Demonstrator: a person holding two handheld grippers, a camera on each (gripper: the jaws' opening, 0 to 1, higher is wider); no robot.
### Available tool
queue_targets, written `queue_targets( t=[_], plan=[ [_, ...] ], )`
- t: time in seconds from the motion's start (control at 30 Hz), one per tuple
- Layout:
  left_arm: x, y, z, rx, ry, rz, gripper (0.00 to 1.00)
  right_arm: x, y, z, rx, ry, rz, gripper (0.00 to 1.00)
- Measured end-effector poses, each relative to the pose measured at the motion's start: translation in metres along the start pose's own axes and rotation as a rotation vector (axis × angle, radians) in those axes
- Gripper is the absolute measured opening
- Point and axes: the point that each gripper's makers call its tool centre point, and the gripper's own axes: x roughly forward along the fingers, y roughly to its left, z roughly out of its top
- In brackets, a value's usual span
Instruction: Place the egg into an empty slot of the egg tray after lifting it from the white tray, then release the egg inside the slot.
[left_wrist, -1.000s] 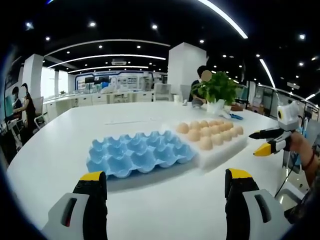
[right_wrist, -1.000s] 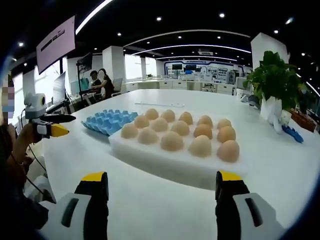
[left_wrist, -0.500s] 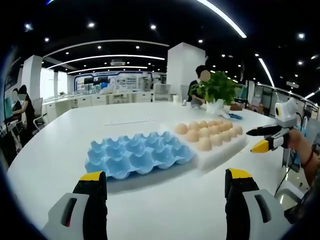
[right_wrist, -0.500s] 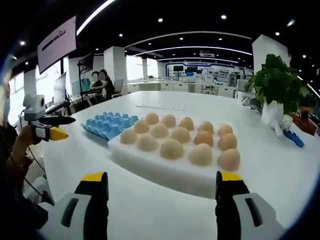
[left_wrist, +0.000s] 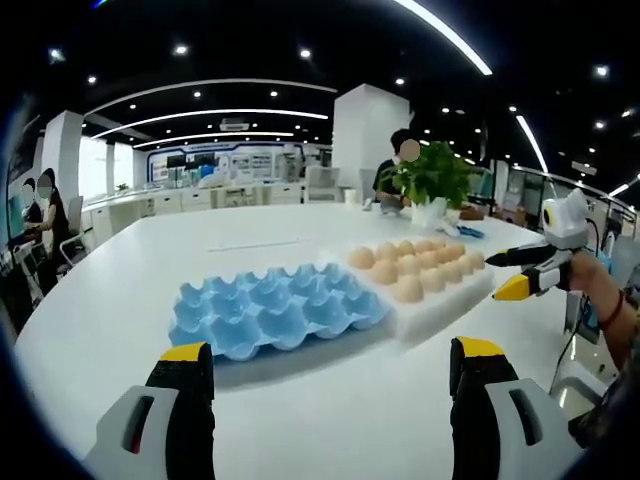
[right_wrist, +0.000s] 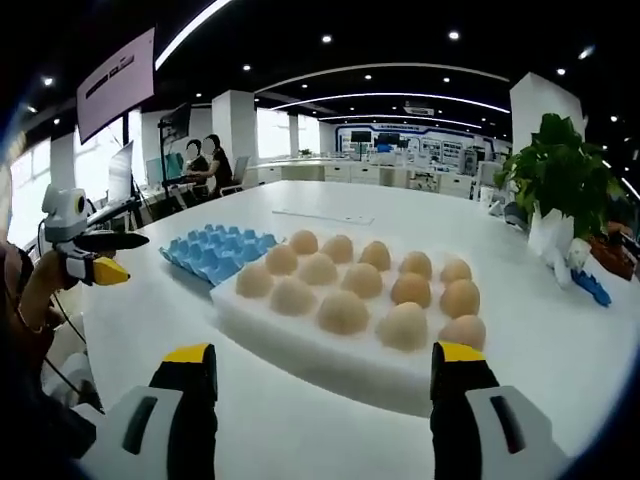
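A blue egg tray (left_wrist: 275, 310) with empty slots lies on the white table, left of a white tray (left_wrist: 440, 315) that holds several brown eggs (left_wrist: 410, 265). My left gripper (left_wrist: 331, 348) is open and empty, low over the table in front of both trays. My right gripper (right_wrist: 324, 351) is open and empty too, just short of the white tray's near wall (right_wrist: 320, 355), facing the eggs (right_wrist: 345, 310). The blue egg tray (right_wrist: 215, 250) lies behind the white tray's left end. The right gripper (left_wrist: 492, 278) hangs beside the white tray; the left gripper (right_wrist: 135, 258) is held at the far left.
A potted plant (left_wrist: 435, 175) stands behind the white tray, with a small blue object (right_wrist: 590, 285) beside its pot. A long white table (left_wrist: 150, 260) stretches away behind the trays. People sit at desks in the background. A hand and cable hang at the table's edge.
The right gripper has risen a little and edged toward the white tray. The left gripper has barely moved. Both stay open and empty.
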Motion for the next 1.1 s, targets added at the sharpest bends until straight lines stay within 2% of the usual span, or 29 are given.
queue_targets(
  t=[0.37,1.1],
  plan=[
    [0.001,-0.001,-0.003,0.005,0.011,-0.003,1.00,0.008,0.000,0.020,-0.010,-0.015,0.004,0.92],
    [0.003,-0.001,-0.002,-0.017,0.003,-0.012,1.00,0.026,0.012,0.044,-0.025,-0.035,0.035,0.90]
  ],
)
